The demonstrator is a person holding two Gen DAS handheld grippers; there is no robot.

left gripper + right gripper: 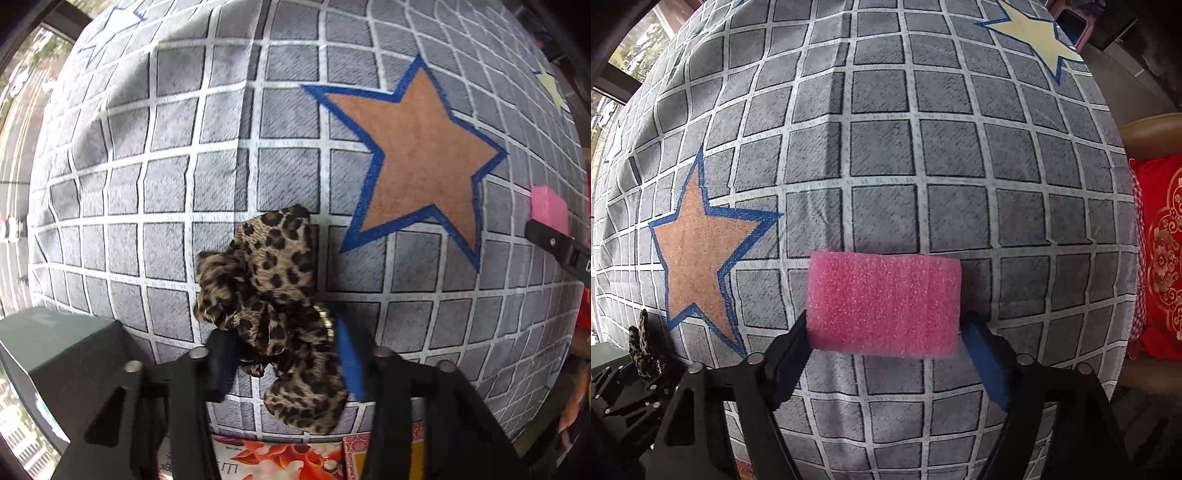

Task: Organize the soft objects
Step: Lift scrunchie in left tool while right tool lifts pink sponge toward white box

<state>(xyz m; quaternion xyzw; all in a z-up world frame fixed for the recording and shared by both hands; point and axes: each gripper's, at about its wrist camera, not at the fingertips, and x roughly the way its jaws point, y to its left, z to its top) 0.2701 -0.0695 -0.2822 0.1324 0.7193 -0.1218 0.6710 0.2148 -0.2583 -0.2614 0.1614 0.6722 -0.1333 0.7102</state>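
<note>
- The left gripper [284,354] is clamped on a leopard-print scrunchie [266,291], its crumpled fabric bunched between the pads, so it can be lifted off the checked cloth [221,177] covering the desk.
- The right gripper [884,332] squeezes a pink foam block [884,304] by its two short ends, the broad face up.
- Both soft things sit near the desk's front edge, on either side of the orange star [701,254], probably ready to be moved together.

soft daylight from left windows [22,110], strong fisheye bulge, slightly blurred edges
</note>
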